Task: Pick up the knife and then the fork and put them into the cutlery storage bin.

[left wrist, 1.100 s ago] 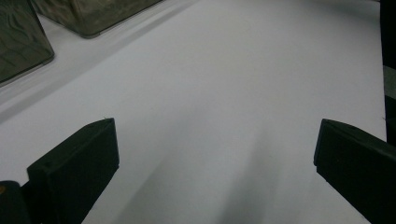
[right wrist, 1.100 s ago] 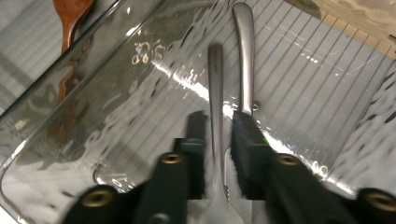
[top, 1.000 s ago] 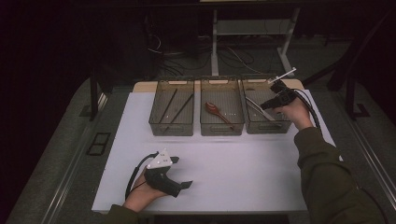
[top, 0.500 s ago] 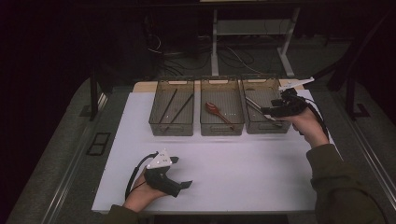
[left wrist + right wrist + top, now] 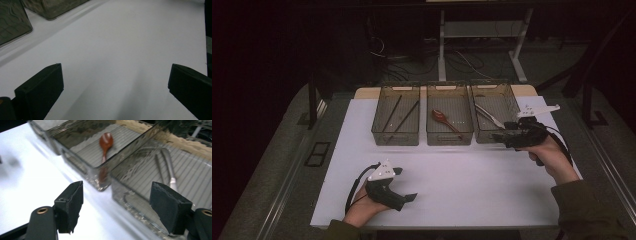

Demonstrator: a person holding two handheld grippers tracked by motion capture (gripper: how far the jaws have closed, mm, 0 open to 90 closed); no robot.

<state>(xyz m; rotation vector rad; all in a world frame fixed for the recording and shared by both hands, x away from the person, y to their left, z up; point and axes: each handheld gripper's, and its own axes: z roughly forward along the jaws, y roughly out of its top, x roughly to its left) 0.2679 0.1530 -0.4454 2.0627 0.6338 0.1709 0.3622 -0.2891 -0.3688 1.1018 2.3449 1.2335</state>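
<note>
Right gripper [image 5: 501, 138], jaws just opened and empty, hovers at the right bin [image 5: 495, 117] near the desk's far edge. Its own view shows the knife [image 5: 170, 171] inside; drifting forward could bump the bin wall. Left gripper [image 5: 115, 82] gapes idle.

Dim lab, white table [image 5: 462, 175], desk legs [image 5: 442, 45], floor cables [image 5: 472, 62]

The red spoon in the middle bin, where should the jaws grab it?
Probably the thin handle, coming straight down from above. The red spoon lies flat on the bottom of the middle bin, whose walls block any sideways approach. The handle is narrower than the round bowl, so the jaws can close across it more surely.
</note>
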